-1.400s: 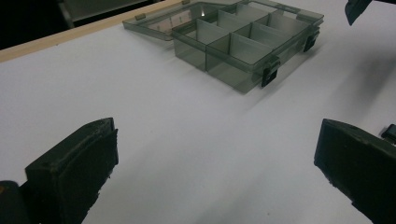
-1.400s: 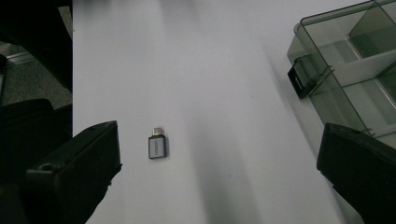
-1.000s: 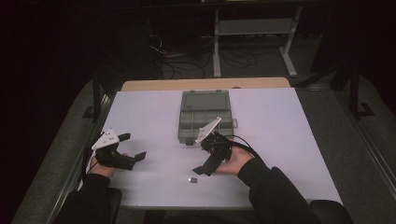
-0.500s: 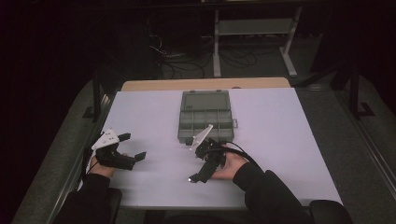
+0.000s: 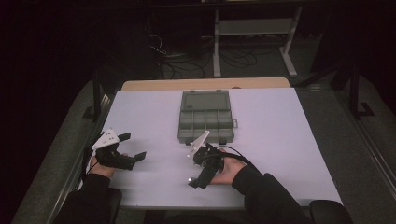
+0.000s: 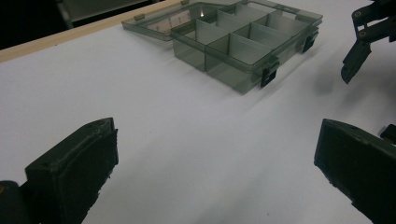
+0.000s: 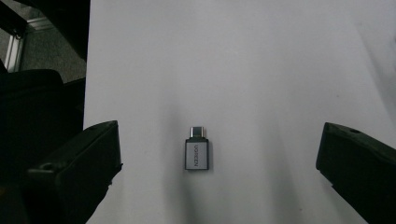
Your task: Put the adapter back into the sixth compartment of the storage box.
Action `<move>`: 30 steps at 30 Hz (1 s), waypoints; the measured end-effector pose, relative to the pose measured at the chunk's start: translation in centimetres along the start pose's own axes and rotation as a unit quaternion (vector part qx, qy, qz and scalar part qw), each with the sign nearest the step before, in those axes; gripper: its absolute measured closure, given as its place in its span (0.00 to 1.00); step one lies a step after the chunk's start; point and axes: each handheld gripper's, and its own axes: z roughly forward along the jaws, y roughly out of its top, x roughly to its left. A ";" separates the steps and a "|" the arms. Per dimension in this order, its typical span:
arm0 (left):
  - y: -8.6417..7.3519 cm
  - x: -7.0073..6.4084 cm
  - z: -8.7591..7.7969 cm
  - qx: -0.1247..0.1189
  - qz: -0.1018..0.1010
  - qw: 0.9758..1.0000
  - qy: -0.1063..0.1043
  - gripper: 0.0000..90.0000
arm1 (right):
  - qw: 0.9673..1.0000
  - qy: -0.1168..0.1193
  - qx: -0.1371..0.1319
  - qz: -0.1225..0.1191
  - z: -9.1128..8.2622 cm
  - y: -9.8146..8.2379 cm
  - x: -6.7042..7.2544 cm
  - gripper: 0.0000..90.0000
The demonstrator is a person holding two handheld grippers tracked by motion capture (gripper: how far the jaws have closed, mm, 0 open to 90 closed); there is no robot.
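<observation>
High view: white table (image 5: 289, 140) running from near edge to far wooden strip. Grey compartment box (image 5: 205, 122) at table centre toward the far side, lid thrown back flat behind it. Left gripper (image 5: 133, 157) low over the near-left part of the table, held in the person's left hand, jaws spread, nothing between them. Right gripper (image 5: 196, 179) near the middle of the near edge, just this side of the box, tilted down toward the table top, jaws pointing at the near edge. Small silvery adapter (image 5: 189, 179) faintly visible at its tip, on the table.

Left gripper view: both black jaws wide apart at the bottom corners, bare white table between. Compartment box (image 6: 243, 46) farther off, open, dividers visible, compartments apparently empty, two dark latches on its near wall. Right gripper (image 6: 357, 56) at the upper right, hanging over the table.

Right gripper view: jaws wide open, one at each lower corner. Adapter (image 7: 197, 152) lying flat on the table midway between them, touching neither, metal plug end pointing away, lettering along its grey body. Dark floor beyond the table edge at left.
</observation>
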 end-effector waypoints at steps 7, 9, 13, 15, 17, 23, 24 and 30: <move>0.0 0.0 0.0 0.000 0.000 1.000 0.000 0.00 | 1.000 0.004 0.005 -0.009 0.3 0.0 0.4 0.05; 0.0 0.0 0.0 0.000 0.000 1.000 0.000 0.00 | 1.000 0.006 0.007 -0.011 0.3 0.0 0.5 0.06; 0.0 0.0 0.0 0.000 0.000 1.000 0.000 0.00 | 1.000 0.012 0.010 -0.013 0.3 -0.1 0.5 0.12; 0.0 0.0 0.0 0.000 0.000 1.000 0.000 0.00 | 1.000 0.019 0.014 -0.010 0.4 -0.1 0.5 0.15; 0.0 0.0 0.0 0.000 0.000 1.000 0.000 0.00 | 1.000 0.019 0.016 -0.010 0.4 -0.1 0.5 0.15; 0.0 0.0 0.0 0.000 0.000 1.000 -0.001 0.00 | 0.999 0.022 0.030 -0.013 0.6 -0.2 0.7 0.26; 0.0 0.0 0.0 0.000 0.000 1.000 -0.001 0.00 | 0.999 0.020 0.032 -0.016 0.7 -0.2 0.9 0.36; 0.0 0.0 0.0 0.000 0.001 1.000 -0.001 0.00 | 0.999 0.020 0.032 -0.011 0.8 -0.2 1.0 0.44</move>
